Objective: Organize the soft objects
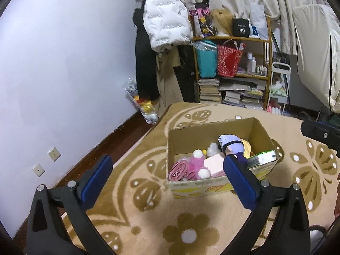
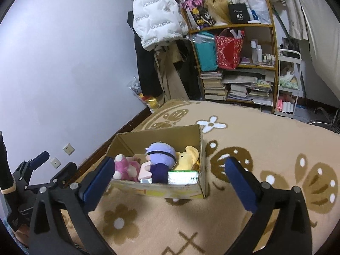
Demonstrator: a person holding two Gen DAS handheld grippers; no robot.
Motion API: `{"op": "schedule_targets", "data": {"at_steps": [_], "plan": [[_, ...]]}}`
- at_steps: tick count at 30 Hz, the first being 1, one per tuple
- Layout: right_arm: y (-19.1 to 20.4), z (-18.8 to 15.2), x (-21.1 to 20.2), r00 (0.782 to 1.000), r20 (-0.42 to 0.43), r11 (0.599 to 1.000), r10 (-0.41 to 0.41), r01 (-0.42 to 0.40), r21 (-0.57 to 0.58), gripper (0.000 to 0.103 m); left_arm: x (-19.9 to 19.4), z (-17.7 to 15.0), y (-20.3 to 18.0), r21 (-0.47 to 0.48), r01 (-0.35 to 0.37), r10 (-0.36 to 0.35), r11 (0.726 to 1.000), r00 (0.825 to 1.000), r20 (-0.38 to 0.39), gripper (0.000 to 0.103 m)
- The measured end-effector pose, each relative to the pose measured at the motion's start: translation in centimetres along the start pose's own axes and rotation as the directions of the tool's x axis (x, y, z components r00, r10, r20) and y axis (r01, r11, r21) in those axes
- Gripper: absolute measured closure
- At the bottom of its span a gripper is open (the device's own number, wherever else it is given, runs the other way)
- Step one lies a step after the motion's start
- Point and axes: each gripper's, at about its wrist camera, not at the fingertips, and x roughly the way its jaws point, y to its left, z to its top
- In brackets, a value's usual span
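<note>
Judging by their look, the plush toys [image 2: 158, 159] in the box [image 2: 157, 188] are light and squashy. Grip one by its body. Both the left gripper [image 1: 167, 167] and the right gripper [image 2: 170, 170] stand wide apart, holding nothing.

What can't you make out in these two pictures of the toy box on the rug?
- Cardboard box floor: both views, covered by toys.
- Pink plush: left wrist view, partly behind the pink block; its shape is unclear.
- Green packet print: both views, too small.
- Yellow plush: right wrist view, lower half hidden.
</note>
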Motion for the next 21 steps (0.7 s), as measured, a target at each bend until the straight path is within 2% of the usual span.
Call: {"op": "schedule_targets", "data": {"at_steps": [9, 17, 21], "plan": [[1.4, -1.6, -4.7, 0.998, 0.058, 1.0, 0.015, -0.014, -0.016, 0.0, -5.4, -0.8, 1.1, -0.02, -0.011, 0.012, 1.0, 0.999, 0.053, 0.0], [3.1, -3.6, -7.4, 0.995, 0.102, 0.999, 0.023, -0.018, -0.05, 0.0, -7.9, -2.7, 2.1, -0.048, -0.025, 0.028, 0.999, 0.998, 0.061, 0.0], [3.5, -4.5, -8.2, 0.992, 0.127, 0.999, 0.017, -0.012, -0.04, 0.0, -9.1, -3.3, 2.6, -0.073, -0.029, 0.035, 0.997, 0.995, 0.092, 0.0]]}}
